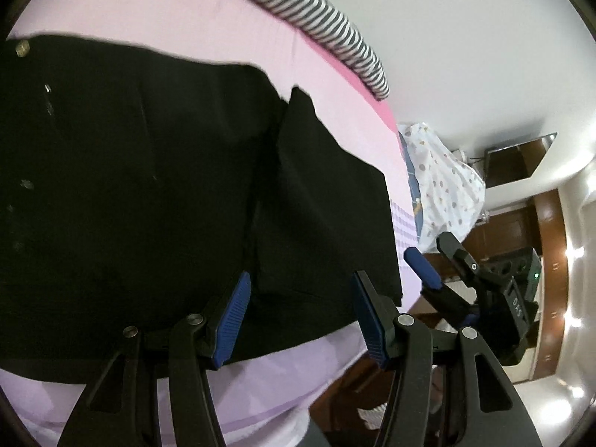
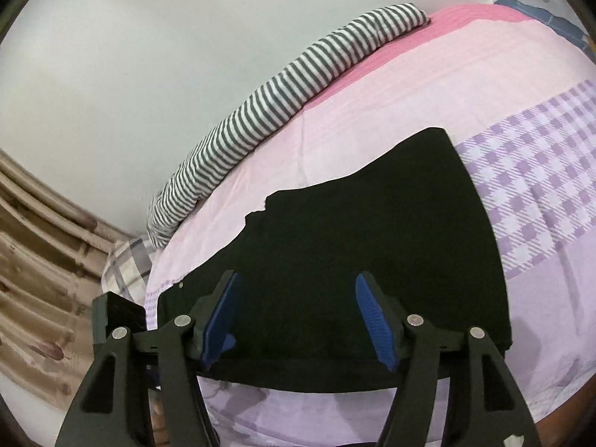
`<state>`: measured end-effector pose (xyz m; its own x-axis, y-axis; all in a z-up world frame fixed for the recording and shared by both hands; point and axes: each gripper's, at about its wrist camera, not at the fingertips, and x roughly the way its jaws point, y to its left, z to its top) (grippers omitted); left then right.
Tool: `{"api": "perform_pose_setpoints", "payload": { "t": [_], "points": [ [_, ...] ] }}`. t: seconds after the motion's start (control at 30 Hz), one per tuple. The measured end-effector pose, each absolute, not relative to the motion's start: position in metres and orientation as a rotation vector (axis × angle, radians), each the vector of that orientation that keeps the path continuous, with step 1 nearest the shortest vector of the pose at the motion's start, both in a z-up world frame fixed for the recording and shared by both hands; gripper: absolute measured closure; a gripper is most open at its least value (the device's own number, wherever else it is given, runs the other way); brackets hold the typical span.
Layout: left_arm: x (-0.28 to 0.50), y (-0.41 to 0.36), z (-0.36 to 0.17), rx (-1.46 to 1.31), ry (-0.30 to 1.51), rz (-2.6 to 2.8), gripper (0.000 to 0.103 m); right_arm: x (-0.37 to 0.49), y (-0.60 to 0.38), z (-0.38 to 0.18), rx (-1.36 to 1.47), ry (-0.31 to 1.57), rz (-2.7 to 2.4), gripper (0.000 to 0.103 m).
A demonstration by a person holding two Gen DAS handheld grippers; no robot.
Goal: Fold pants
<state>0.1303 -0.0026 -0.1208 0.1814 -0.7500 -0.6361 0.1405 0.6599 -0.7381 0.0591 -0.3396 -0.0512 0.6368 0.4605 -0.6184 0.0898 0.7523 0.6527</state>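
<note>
One pair of black pants (image 1: pixel 149 171) lies flat on the bed (image 2: pixel 391 111), on a pink and lilac bedsheet (image 1: pixel 193 11). In the right wrist view the pants (image 2: pixel 372 231) run lengthwise from lower left to upper right. The brass waist button (image 1: pixel 22 47) marks one end; two stacked hem edges lie at the other.

Left tongs (image 1: pixel 301 320): jaws stand apart, above the fabric, gripping nothing. Right tongs (image 2: pixel 298 320): jaws stand wide, empty, over the near edge of the pants.

One striped garment (image 2: pixel 283 93) lies along the far bed edge, against the wall (image 2: pixel 149 37).
</note>
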Motion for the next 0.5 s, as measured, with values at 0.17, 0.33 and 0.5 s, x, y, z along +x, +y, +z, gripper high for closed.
{"api": "perform_pose_setpoints", "payload": {
  "t": [0.17, 0.33, 0.5],
  "points": [
    [0.137, -0.005, -0.134, -0.608, 1.273, -0.634, 0.046, 0.061, -0.339, -0.048, 0.691, 0.856, 0.235, 0.040],
    [0.143, -0.014, -0.144, -0.621, 1.281, -0.638, 0.046, 0.059, -0.347, -0.043, 0.690, 0.833, 0.221, 0.039],
    [0.153, -0.028, -0.143, -0.619, 1.275, -0.665, 0.046, 0.059, -0.354, -0.046, 0.727, 0.829, 0.209, 0.038]
  ]
}}
